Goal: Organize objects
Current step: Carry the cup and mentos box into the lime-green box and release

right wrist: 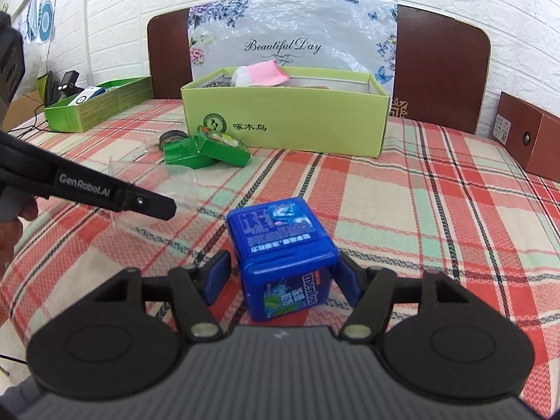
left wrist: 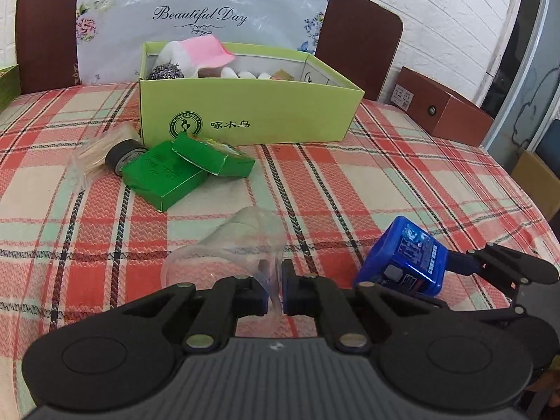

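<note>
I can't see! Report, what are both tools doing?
Left tool shut on clear cup. Right tool straddles blue box, grip unclear. Green box ahead, path clear.

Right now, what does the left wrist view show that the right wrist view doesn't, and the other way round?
Only the left wrist view shows the left tool shut on the clear plastic cup's rim. Only the right wrist view shows a second green box far left, and the right tool straddling the blue Mentos box. Both show the big green box, small green packets, tape roll and plaid cloth.
</note>
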Tool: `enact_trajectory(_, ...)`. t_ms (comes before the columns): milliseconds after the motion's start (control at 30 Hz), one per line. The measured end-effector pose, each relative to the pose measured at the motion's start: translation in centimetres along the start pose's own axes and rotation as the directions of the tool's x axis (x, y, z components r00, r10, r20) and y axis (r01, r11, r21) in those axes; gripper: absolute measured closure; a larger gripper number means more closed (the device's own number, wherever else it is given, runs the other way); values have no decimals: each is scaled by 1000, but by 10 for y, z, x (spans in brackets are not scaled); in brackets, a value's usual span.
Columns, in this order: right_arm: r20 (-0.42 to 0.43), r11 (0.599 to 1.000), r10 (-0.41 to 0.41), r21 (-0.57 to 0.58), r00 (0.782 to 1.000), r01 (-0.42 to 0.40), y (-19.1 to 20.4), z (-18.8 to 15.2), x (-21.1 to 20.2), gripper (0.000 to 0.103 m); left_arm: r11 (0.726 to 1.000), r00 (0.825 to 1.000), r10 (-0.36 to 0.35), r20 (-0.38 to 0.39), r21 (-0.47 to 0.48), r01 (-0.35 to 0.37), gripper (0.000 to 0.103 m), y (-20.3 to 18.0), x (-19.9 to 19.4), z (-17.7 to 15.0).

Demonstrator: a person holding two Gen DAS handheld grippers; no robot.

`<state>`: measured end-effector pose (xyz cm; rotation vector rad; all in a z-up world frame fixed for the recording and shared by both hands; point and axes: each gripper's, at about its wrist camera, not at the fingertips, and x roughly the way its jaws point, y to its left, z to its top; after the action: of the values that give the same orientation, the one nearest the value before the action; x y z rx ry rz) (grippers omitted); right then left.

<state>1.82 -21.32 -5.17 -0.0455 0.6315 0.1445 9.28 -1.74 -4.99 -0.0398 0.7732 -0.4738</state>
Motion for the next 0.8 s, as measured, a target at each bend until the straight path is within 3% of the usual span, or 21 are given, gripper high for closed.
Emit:
enact_trajectory(233, 22, 999, -1, -48, 1000, 2, 4, 1, 4, 33, 1000, 1000, -4, -6, -9, 4, 98, 4, 2, -1)
enact_trajectory(300, 17, 999, -1, -55, 1000, 2, 5, 1, 7, 40, 1000, 1000, -9, -13, -24, 9, 98, 5, 4, -2)
enact_trajectory(433, 12, 999, 9, -39, 1000, -9, 5, 4, 8, 43, 1000, 1000, -12, -1, -26, 12, 98, 5, 0, 1)
enact_trajectory(567, 26, 999, 35, -15, 999, -34, 1, 11, 3, 44, 999, 998, -26, 61, -19, 28, 99, 5, -16, 19)
enact_trajectory(800, 137, 999, 45, -1, 990, -45, -12, 53, -5, 45, 999, 981, -50, 188, 15, 48, 99, 5, -41, 72)
